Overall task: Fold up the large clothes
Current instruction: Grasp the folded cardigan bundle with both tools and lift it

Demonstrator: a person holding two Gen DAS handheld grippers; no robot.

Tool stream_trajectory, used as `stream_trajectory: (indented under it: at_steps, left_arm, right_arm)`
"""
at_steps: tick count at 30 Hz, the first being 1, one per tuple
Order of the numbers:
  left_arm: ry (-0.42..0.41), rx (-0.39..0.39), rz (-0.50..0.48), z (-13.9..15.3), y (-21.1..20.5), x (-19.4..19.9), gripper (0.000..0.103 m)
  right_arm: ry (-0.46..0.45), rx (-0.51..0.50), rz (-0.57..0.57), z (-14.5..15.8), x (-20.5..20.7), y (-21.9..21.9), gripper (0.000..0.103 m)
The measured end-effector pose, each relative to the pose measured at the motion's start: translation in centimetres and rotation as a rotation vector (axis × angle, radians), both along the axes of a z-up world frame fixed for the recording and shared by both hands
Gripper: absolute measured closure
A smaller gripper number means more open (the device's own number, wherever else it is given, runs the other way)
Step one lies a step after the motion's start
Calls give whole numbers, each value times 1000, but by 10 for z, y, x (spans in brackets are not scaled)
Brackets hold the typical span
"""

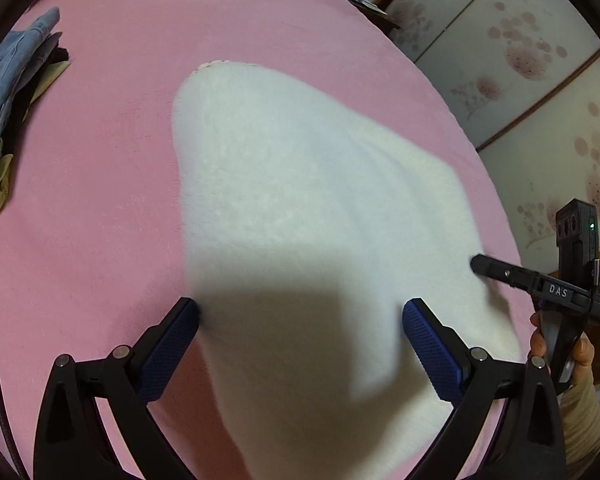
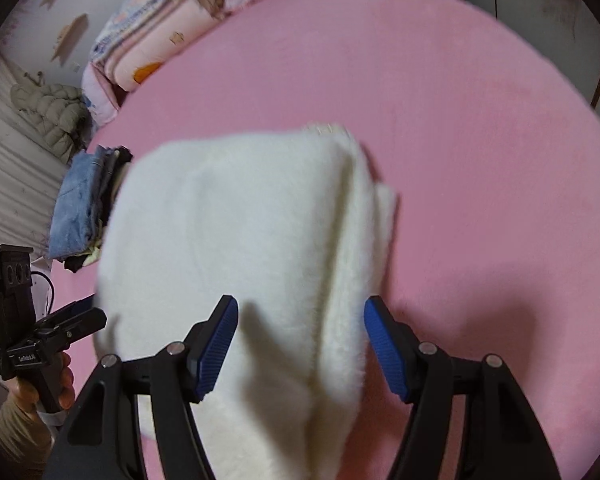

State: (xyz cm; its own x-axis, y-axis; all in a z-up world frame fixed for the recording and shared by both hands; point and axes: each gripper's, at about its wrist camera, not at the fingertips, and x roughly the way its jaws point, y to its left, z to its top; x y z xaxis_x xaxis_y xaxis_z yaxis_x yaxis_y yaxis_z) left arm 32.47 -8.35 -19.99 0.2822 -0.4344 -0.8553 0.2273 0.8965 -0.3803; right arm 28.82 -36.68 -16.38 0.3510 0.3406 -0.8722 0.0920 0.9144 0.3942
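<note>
A fluffy white garment (image 1: 300, 208) lies folded on the pink bed (image 1: 100, 200); it also shows in the right wrist view (image 2: 240, 220), with a folded layer along its right side. My left gripper (image 1: 300, 320) is open above the garment's near part, its blue pads (image 1: 172, 344) spread wide and holding nothing. My right gripper (image 2: 300, 328) is open over the garment's near right edge and holds nothing. The right gripper also shows in the left wrist view (image 1: 476, 262) at the garment's right edge. The left gripper shows in the right wrist view (image 2: 88, 312) at the garment's left edge.
A stack of folded clothes with blue denim on top (image 1: 8, 92) sits at the bed's left side, also in the right wrist view (image 2: 80, 208). Folded quilts (image 2: 152, 40) lie at the bed's head. Floral wardrobe doors (image 1: 520, 60) stand to the right.
</note>
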Motion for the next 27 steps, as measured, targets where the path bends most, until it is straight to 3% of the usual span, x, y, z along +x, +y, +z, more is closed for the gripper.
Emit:
stream_trajectory:
  at_steps: [3, 12, 21, 25, 27]
  left_arm:
    - [15, -26, 6, -10, 2, 3, 1]
    - [101, -145, 9, -48, 2, 15, 0]
    - [175, -218, -33, -69, 4, 19, 0]
    - [155, -170, -50, -65, -10, 19, 0]
    - [125, -130, -55, -60, -17, 15, 0]
  right_arm:
    - [31, 47, 1, -19, 4, -5, 24]
    - [111, 230, 44, -57, 21, -13, 6]
    - [92, 261, 152, -69, 42, 6, 0]
    - [54, 239, 168, -68, 39, 11, 2]
    - [30, 216, 179, -64, 38, 15, 10]
